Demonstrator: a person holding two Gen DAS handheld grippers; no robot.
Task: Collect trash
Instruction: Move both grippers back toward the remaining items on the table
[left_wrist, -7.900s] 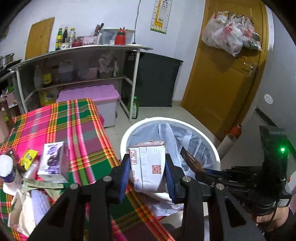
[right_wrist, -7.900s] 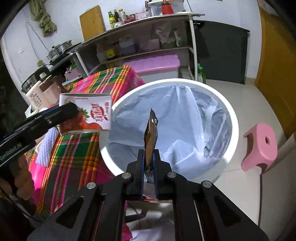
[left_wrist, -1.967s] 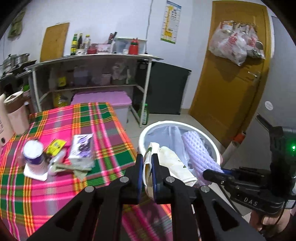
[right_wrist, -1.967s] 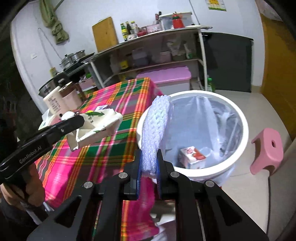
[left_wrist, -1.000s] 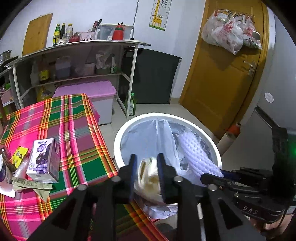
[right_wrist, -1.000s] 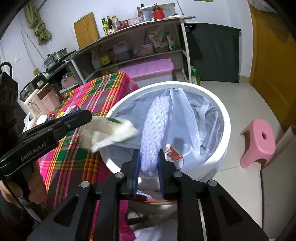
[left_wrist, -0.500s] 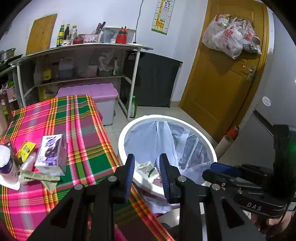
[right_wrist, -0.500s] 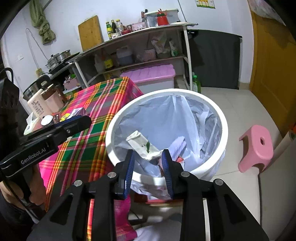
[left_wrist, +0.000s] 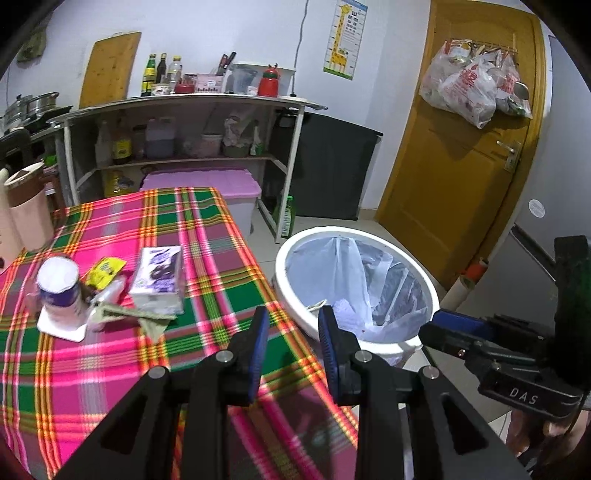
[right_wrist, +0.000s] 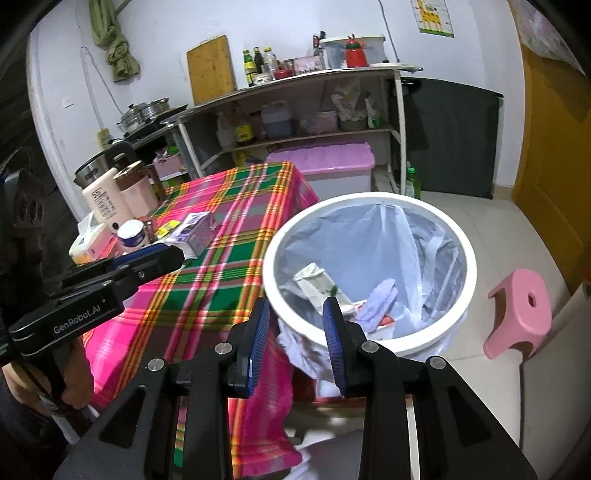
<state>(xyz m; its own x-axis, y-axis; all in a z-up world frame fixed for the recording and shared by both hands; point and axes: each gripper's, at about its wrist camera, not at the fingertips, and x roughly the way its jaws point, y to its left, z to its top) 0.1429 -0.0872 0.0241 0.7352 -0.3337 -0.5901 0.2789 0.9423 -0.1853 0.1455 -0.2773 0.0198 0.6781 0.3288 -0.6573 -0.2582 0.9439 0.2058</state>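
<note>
Trash bin (right_wrist: 369, 201) sits just ahead of my right tongs (right_wrist: 295, 326); both right and left tongs (left_wrist: 291, 328) released, empty.

1. The right gripper (left_wrist: 460, 330) is seen only from the side in the left wrist view, its rear cut off by the frame edge
2. The hand (right_wrist: 75, 384) under the left gripper (right_wrist: 147, 260) is mostly hidden by the gripper body
3. Trash in the bin (right_wrist: 465, 291) is partly buried in liner folds; the red-and-white scrap (right_wrist: 386, 320) cannot be identified
4. Print on the purple carton (left_wrist: 159, 275) is too small to read
5. The tablecloth (left_wrist: 122, 354) near the left gripper's fingers (left_wrist: 258, 341) is blurred
</note>
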